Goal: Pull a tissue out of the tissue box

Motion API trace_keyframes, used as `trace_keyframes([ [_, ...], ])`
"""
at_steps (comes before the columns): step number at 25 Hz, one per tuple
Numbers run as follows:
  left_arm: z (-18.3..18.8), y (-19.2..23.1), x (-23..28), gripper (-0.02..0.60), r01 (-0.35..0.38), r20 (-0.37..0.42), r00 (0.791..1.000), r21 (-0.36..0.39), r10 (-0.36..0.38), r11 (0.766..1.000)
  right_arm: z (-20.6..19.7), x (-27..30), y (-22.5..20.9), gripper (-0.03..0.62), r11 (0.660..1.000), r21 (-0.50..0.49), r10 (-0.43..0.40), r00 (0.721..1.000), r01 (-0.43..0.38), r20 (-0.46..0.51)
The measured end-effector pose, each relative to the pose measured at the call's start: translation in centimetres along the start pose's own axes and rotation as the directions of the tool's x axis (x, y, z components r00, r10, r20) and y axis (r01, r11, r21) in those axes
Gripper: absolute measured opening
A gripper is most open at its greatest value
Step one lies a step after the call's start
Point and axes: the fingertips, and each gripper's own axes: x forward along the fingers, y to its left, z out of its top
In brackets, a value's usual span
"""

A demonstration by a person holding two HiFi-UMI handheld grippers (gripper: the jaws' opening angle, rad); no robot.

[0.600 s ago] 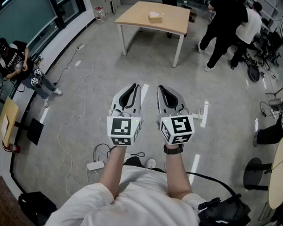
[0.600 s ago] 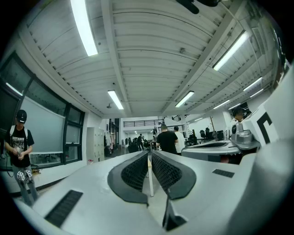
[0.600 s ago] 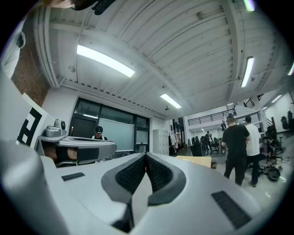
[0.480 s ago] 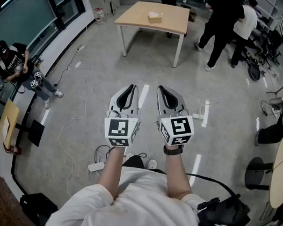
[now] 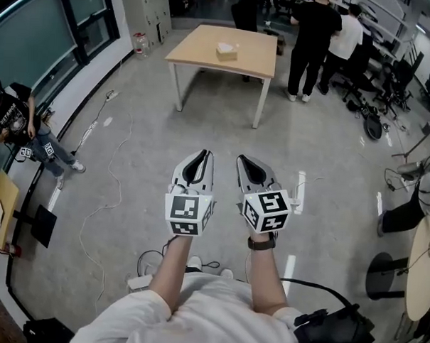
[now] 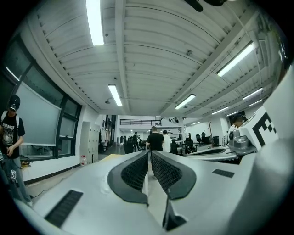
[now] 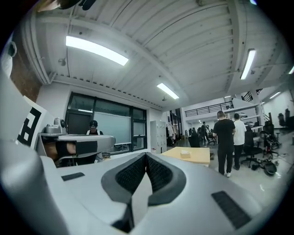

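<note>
**Tissue box (image 5: 227, 51), small and pale, on the far light-wood desk (image 5: 199, 47); both hand-held grippers closed**

I hold the left hand-held gripper (image 5: 201, 154) and the right hand-held gripper (image 5: 245, 160) side by side in front of me. Both are level and point across the grey concrete floor (image 5: 130, 170) toward the desk.

In the left gripper view the two black ribbed pads meet at their tips, and nothing sits between them. The right gripper view shows the same: jaws pressed together and holding nothing. Each hand-held gripper carries its white marker cube (image 5: 185, 213) at the back, just above my wrists.

The tissue box is well apart from both hand-held grippers, with a wide stretch of open floor between. From the head view it sits on the desk top roughly in line with the gap between the two hand-held grippers. In the right gripper view it shows just to the right of the jaw tips, resting on the desk. In the left gripper view I see only a yellowish sliver of the desk left of the jaws and cannot make out the box.

Two people (image 5: 313, 36), one in a black top and one in white, stand just past the desk's right end. Another person (image 5: 11, 116) in a black cap stands by the windows on my left. Thin white cables (image 5: 111, 177) trail over the floor on that side.
</note>
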Motion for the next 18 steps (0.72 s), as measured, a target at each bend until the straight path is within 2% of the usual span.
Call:
trace_keyframes([
  [3, 0.0, 2.7, 1.1, 0.028, -0.001, -0.006, 1.000, -0.012, 0.001, 1.000, 0.8, 2.8, 0.9, 0.003, 1.000, 0.006, -0.006, 1.000, 0.006, 0.025],
  [6, -0.3, 5.6, 2.1, 0.028, 0.000, -0.008, 1.000, -0.030, 0.000, 1.000, 1.5, 5.9, 2.9, 0.003, 0.999, 0.052, 0.004, 0.997, -0.008, 0.077],
  [9, -0.2, 8.7, 2.5, 0.028, -0.037, 0.043, 0.998, -0.059, 0.039, 0.998, 2.2, 8.4, 4.5, 0.003, 0.998, 0.058, 0.011, 0.993, -0.017, 0.114],
  [11, -0.5, 11.3, 2.0, 0.028, -0.100, 0.080, 0.991, -0.076, 0.106, 0.992, 2.2, 9.5, 4.8, 0.003, 0.999, 0.041, -0.015, 0.992, 0.010, 0.126],
  [13, -1.5, 13.5, 1.7, 0.006, -0.136, 0.081, 0.987, -0.072, 0.141, 0.988, 1.9, 10.2, 4.4, 0.003, 0.997, 0.040, -0.069, 0.988, 0.064, 0.135],
  [15, -2.7, 15.0, 2.1, 0.002, -0.148, 0.057, 0.987, -0.084, 0.153, 0.985, 1.2, 11.1, 3.6, 0.003, 0.992, 0.037, -0.121, 0.985, 0.117, 0.123],
  [18, -4.1, 15.6, 4.3, 0.002, -0.163, 0.008, 0.986, -0.099, 0.165, 0.982, 0.3, 13.2, 2.0, 0.003, 0.991, 0.022, -0.132, 0.989, 0.131, 0.068],
])
